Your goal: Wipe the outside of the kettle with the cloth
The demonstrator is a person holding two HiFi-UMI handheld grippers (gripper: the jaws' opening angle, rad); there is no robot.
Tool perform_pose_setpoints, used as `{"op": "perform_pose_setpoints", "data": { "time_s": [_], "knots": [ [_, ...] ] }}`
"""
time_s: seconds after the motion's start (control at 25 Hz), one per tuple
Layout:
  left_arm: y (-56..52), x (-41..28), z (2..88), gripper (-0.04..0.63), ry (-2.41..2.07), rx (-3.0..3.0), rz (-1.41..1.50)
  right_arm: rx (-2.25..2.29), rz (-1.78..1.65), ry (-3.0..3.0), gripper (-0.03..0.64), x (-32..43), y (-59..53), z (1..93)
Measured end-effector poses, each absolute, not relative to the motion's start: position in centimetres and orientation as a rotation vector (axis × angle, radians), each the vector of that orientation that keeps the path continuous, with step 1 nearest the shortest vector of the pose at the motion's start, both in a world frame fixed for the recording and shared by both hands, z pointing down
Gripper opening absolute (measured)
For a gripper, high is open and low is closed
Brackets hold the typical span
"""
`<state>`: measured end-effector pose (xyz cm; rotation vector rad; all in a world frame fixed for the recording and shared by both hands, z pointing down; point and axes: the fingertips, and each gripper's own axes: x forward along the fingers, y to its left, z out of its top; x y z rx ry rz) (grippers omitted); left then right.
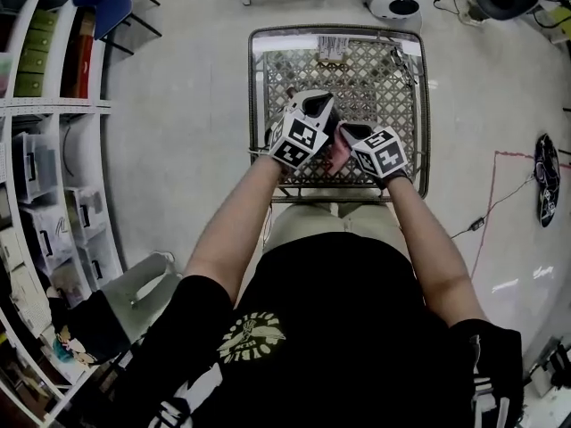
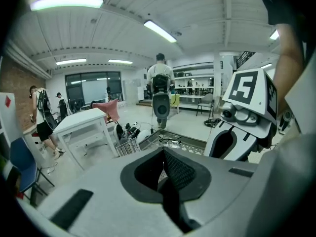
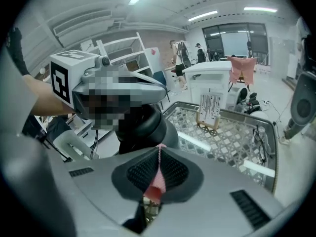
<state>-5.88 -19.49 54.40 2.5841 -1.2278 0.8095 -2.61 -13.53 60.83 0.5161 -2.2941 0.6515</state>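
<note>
My right gripper [image 3: 158,154] is shut on a pink cloth [image 3: 157,179], pinched between its pads. The cloth [image 1: 339,154] also shows in the head view between the two grippers. A dark rounded body with a grey side, which looks like the kettle [image 3: 143,125], sits right in front of the right gripper and under the left one. In the head view the grippers hide it. My left gripper [image 2: 163,154] has its pads together and nothing shows between them. Both grippers, the left [image 1: 308,114] and the right [image 1: 352,136], hang close together over the table's near edge.
The metal mesh table [image 1: 375,69] carries a small white card stand [image 3: 211,107] at its far side and a pair of glasses [image 3: 260,139] near the right edge. White shelving [image 1: 45,150] runs along the left. People stand farther off in the room.
</note>
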Motion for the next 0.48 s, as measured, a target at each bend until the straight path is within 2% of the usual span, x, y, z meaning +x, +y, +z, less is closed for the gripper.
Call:
{"op": "perform_pose_setpoints", "data": {
  "time_s": [0.48],
  "knots": [
    [-19.8, -5.9, 54.8, 0.008, -1.291, 2.547, 0.879, 0.375, 0.583, -2.311, 0.017, -4.3, -17.4, 61.6]
  ]
}}
